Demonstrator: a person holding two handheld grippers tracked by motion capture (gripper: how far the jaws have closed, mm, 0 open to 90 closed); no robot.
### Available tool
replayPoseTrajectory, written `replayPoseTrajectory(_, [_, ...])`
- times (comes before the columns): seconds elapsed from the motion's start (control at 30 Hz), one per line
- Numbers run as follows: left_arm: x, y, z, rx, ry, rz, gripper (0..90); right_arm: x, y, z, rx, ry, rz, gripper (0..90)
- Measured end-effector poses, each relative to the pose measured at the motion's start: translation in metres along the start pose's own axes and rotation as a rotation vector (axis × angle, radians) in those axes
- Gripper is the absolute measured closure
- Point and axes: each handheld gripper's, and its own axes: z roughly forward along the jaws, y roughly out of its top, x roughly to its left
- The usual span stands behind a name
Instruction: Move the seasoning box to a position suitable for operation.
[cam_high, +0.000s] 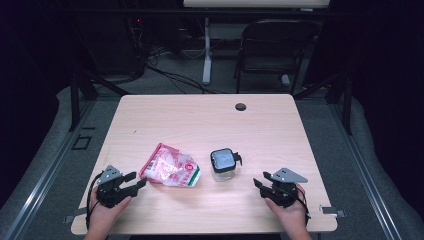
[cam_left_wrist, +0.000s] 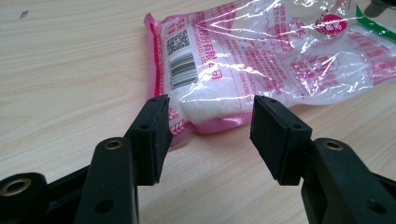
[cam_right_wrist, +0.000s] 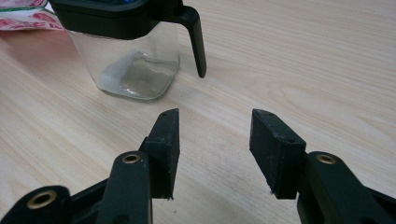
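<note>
pink bag (cam_left_wrist: 261, 51) w/ barcode, qr

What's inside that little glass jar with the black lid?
The square clear glass jar holds a little white powder at its bottom; the black lid hides its upper part.

The tabletop (cam_high: 210, 120) is pale wood with rounded corners and a small dark round hole (cam_high: 241, 106) near its far edge, at about 12 o'clock. A pink and clear plastic bag (cam_high: 171, 171) lies flat on it. At 3 o'clock from the bag, near it, stands a glass jar (cam_high: 223, 165) with a black lid.
</note>
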Motion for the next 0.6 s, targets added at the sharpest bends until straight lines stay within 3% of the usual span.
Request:
replayPoseTrajectory(0.2, [-0.003, -0.001, 0.003, -0.005, -0.004, 0.001, 47.0, 0.002, 0.0, -0.002, -0.006, -0.016, 0.004, 50.0])
replayPoseTrajectory(0.27, [-0.003, -0.001, 0.002, -0.009, -0.007, 0.007, 47.0, 0.003, 0.001, -0.001, -0.009, -0.007, -0.006, 55.0])
replayPoseTrajectory(0.6, [-0.005, -0.003, -0.003, -0.013, -0.013, 0.01, 47.2, 0.01, 0.007, 0.001, 0.014, 0.003, -0.031, 57.7])
